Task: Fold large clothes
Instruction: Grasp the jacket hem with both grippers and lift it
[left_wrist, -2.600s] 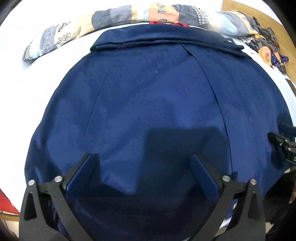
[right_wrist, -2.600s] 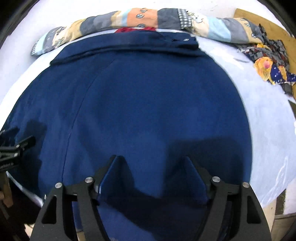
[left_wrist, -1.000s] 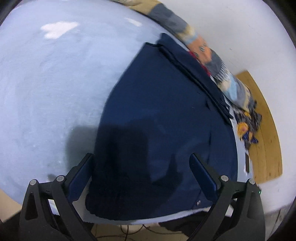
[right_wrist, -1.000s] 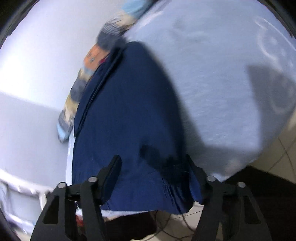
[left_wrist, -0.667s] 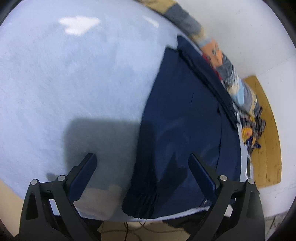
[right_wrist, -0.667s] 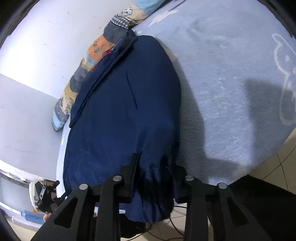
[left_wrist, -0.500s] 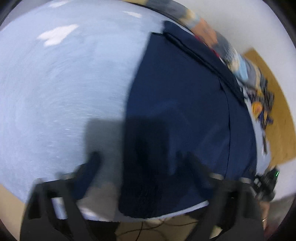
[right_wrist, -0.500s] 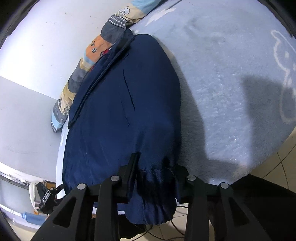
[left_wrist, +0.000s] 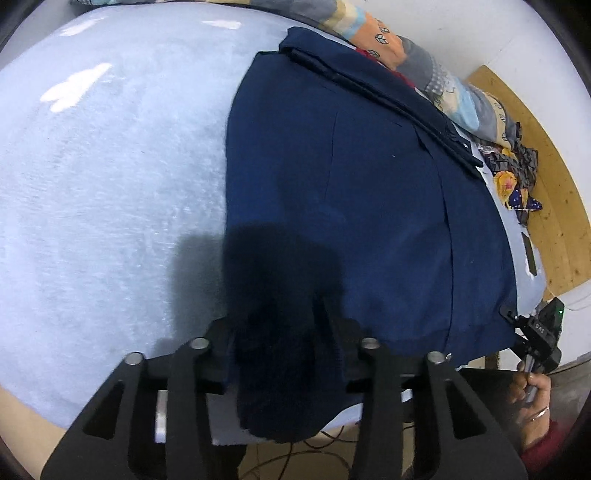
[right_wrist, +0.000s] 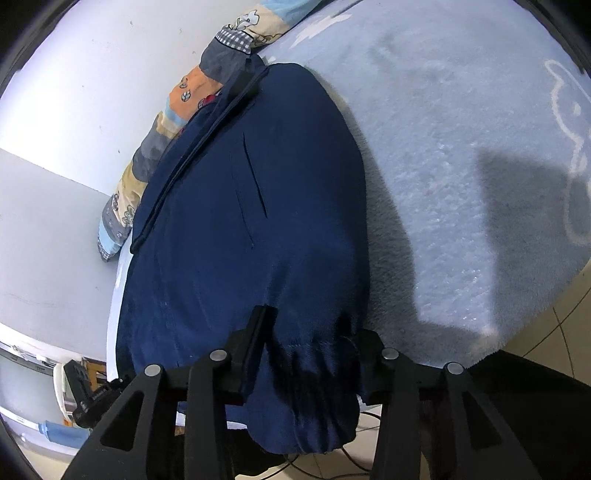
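Gripping the near hem at both corners is where we are. Our left gripper (left_wrist: 277, 332) has the bunched left corner of the large navy-blue fleece garment (left_wrist: 351, 192) between its jaws, and they are closing on it. The garment lies flat and spread on the pale blue fuzzy blanket-covered bed (left_wrist: 110, 184), collar at the far end against the patchwork multicolour quilt roll (left_wrist: 443, 85), hem hanging just over the near edge.

Our right gripper (right_wrist: 314, 350) has the gathered right hem corner of the same garment (right_wrist: 258, 203) between its jaws; the cloth fills the gap and the pads look pressed on it, though the jaws are easing open a little, so we don't trust that hold fully.

To do this step well, in our judgement:
- bite all layers of the hem, not just the top ply
- confirm both grips before lifting
- lift both corners level and together, so the fold line stays straight
- carry the hem toward the collar, keeping light tension between the two grippers

Writing: small white characters on the black body of the other gripper (left_wrist: 535, 328) at the left view's right edge, too small to read. White cartoon outline on the blanket (right_wrist: 569, 110), no text.
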